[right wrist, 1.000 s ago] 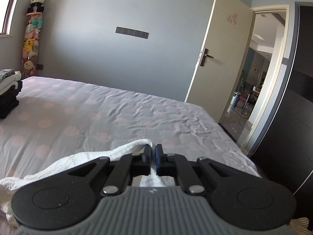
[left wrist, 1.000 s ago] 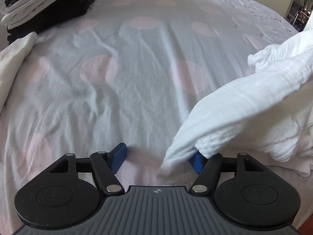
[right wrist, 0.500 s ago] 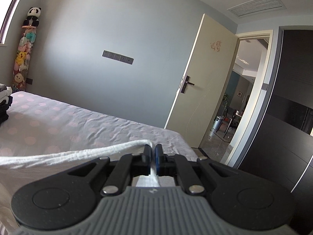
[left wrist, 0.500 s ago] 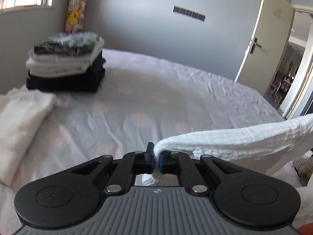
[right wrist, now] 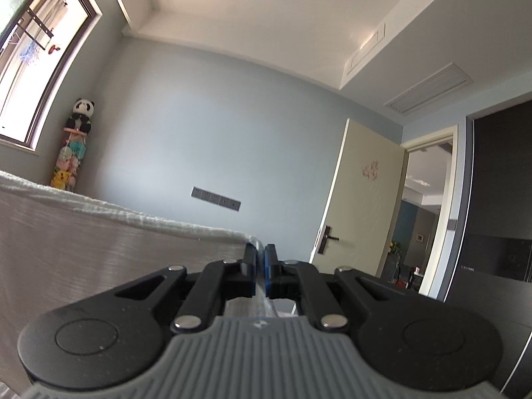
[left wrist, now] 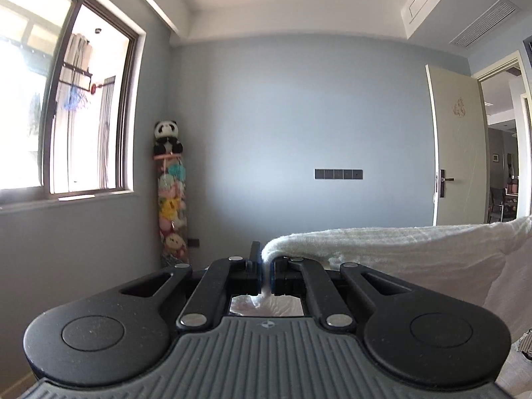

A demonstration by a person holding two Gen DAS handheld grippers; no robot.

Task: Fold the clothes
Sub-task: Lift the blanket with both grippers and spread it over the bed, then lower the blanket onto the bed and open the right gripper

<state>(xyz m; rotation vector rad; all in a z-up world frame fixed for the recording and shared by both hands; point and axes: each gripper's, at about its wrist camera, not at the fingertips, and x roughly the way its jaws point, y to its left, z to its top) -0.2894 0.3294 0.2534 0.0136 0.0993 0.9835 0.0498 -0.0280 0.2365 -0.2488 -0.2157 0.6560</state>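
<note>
Two corners of the white cloth (left wrist: 399, 249) are pinched, one in each closed hand-held gripper, left (left wrist: 265, 266) and right (right wrist: 260, 266), and held aloft. Slippage is risked if the thin edge is pulled taut.

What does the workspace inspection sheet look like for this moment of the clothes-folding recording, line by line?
Surface: not in view; both cameras point level at the walls.
Job's things: white cloth, held up and stretched between the two grippers, its top edge running off to the right in the left wrist view and to the left in the right wrist view.
Clutter: nothing seen.
Grippers: left gripper shut on a corner of the white cloth; right gripper shut on another part of its edge.
Cables: nothing seen.
Surroundings: window; panda toy atop a column of plush toys in the corner; wall switch panel; open door.
</note>
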